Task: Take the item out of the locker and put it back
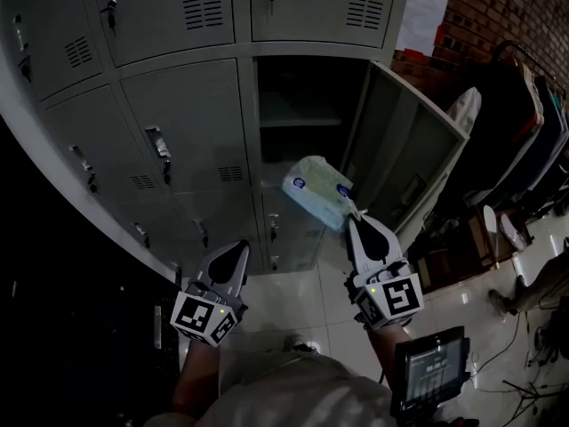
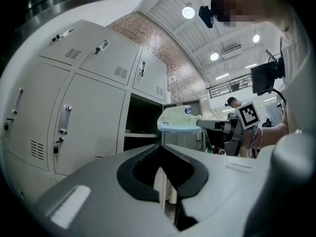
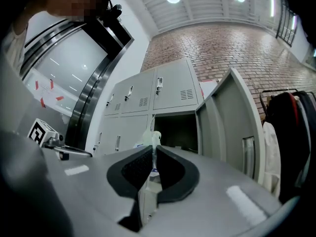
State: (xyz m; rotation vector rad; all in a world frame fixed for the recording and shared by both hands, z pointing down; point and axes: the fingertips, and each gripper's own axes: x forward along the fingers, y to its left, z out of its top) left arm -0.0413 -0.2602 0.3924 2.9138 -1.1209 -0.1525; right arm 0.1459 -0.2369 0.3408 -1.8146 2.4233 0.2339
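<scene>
Right tool (image 3: 153, 152): clenched on one thin edge of a soft white plastic-wrapped pack (image 1: 318, 189) with pale green and blue print. The wrapper is pinched flat between the pads, and the bulk of the pack juts beyond the tips, unsupported.

Left tool (image 2: 160, 149): jaws together, nothing between them. Idle.

Position of pack: in the air, outside the grey metal locker and just in front of the open locker compartment (image 1: 298, 87). It touches neither the frame nor the grey door (image 1: 404, 140), which stands swung wide to the right. A grey shelf (image 1: 298, 118) crosses the compartment partway up.

Step, as I judge it: the pack is out, so the removal half looks done and the return is still to do.

Next move calls for carrying the pack straight in through the opening, keeping clear of the door edge. I then set it on a surface inside before I let the jaws go. The grip is on an edge only, so the pack may sag or swing.

Pose: both forearms reach forward from my body. The right tool points at the opening, nose slightly raised. The left tool sits level beside it, lower left, facing the closed locker doors (image 1: 182, 132).
</scene>
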